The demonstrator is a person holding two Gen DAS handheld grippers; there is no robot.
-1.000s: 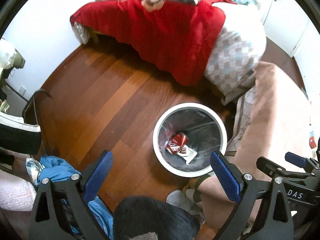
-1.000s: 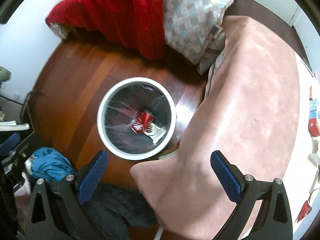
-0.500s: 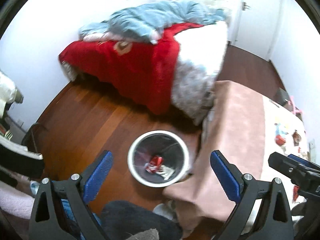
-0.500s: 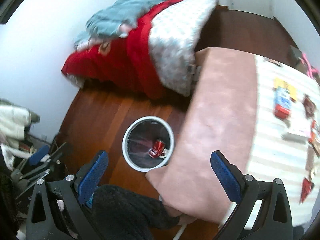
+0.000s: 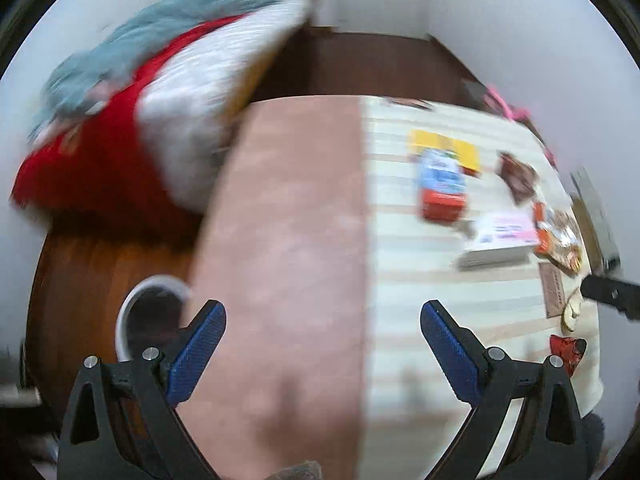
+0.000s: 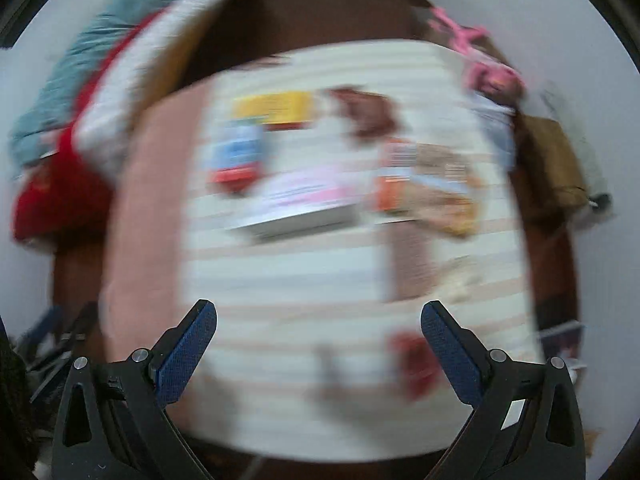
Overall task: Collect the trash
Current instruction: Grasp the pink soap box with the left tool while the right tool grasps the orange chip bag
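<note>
The left gripper [image 5: 320,344] was wide open and held nothing. The right gripper [image 6: 318,342] was wide open and empty too. Both hung above the striped table [image 5: 400,264]. Lots of trash was left there: a blue and red box [image 5: 442,186], a white box [image 5: 498,240], a brown wrapper [image 5: 518,176] and a red wrapper [image 5: 568,352]. The white bin [image 5: 140,300] sat on the floor by the table's left edge. There was plenty of free room near the grippers.

Blurred wrappers and boxes [image 5: 442,184] lie scattered flat on the striped counter [image 5: 400,300], the white-rimmed bin [image 5: 132,312] standing beside its pink-draped end.
</note>
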